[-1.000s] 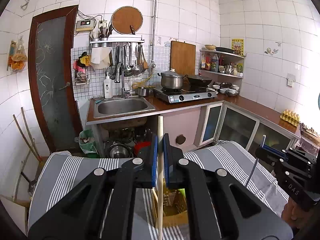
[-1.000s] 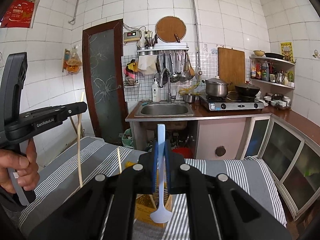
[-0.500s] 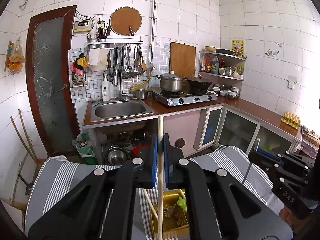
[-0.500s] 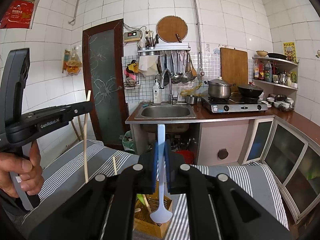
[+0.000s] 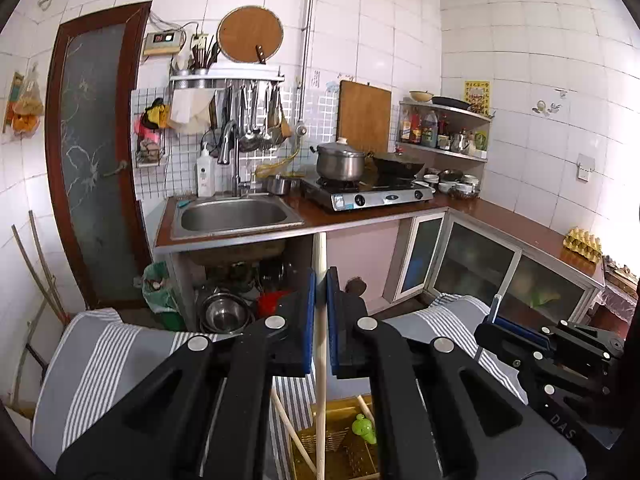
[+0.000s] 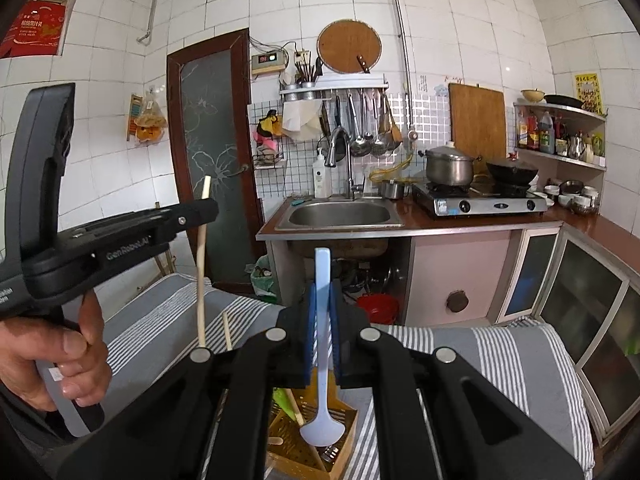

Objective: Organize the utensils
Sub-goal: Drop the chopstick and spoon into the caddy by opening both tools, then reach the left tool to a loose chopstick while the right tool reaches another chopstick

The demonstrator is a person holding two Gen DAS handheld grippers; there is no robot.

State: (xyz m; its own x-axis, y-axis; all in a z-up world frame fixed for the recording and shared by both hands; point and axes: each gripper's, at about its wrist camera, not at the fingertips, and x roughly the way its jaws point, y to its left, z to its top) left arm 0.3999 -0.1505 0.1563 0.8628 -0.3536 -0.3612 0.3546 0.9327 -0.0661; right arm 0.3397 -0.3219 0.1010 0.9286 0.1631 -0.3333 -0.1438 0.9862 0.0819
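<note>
Two utensils held above the yellow basket (image 6: pixel 304 446): left gripper (image 5: pixel 320 336) clenched on a chopstick (image 5: pixel 320 400), right gripper (image 6: pixel 321 340) on a blue spoon (image 6: pixel 321 408). Some utensils already inside; both drops apparently pending.

"GenRobot.AI" was printed in pale letters along the black body of the left gripper (image 6: pixel 202 210), read from the right wrist view. "DAS" stood on the black housing of the right gripper (image 5: pixel 496 322) in the left wrist view. A red poster (image 6: pixel 34 28) high on the wall carried light characters, too small to read. A yellow notice (image 5: pixel 477 96) above the corner shelf bore print, unreadable. The wall meter (image 6: pixel 269 63) showed red digits, not legible.
</note>
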